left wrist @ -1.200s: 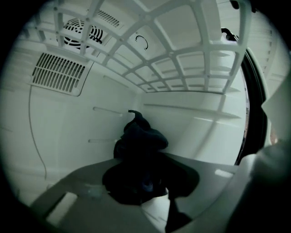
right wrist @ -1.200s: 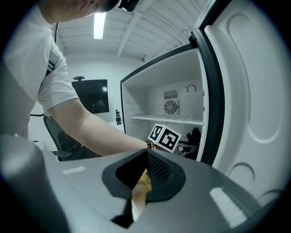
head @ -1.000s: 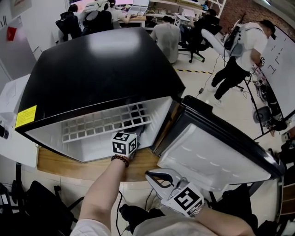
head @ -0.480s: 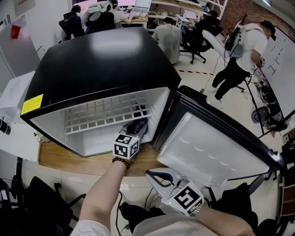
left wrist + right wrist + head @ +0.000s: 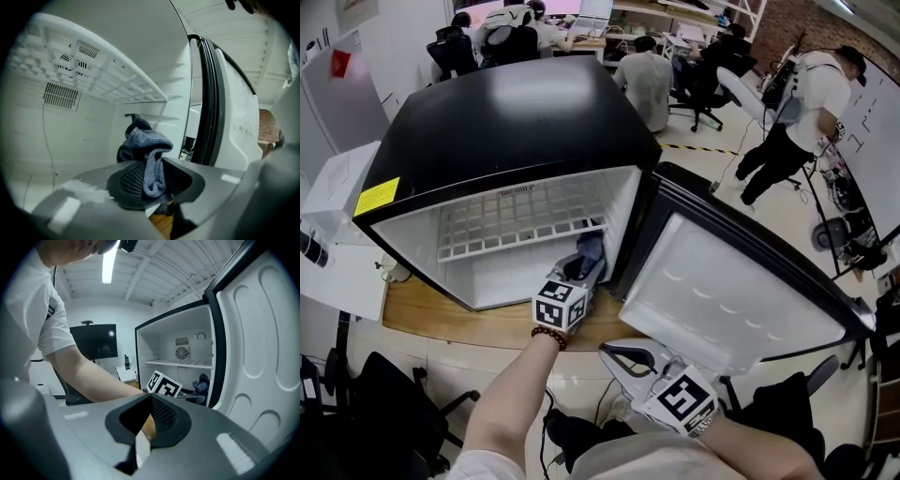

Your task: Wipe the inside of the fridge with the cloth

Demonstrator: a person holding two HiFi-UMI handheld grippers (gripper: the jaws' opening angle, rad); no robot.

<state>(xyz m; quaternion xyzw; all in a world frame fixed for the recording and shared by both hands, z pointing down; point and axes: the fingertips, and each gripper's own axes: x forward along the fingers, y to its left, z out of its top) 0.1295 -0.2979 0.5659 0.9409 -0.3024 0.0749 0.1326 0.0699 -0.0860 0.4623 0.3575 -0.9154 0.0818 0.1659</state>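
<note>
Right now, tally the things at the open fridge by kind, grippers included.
Black mini fridge with white interior: 1
White grid shelf: 1
Blue-grey knitted cloth: 1
Grey two-jaw grippers: 2, the left gripper shut on the cloth, the right gripper shut and empty
Total: 5

Cavity of fridge point(image 5: 506, 122): front open, door point(image 5: 741, 300) swung wide to the right, well apart from the opening. Wire shelf point(image 5: 516, 230) spans the upper part, with a shallow gap above and taller room beneath. Lower room is free at left and centre; the right corner by the hinge is occupied by the left gripper point(image 5: 584, 270), clamped on the cloth point(image 5: 591, 251).
</note>
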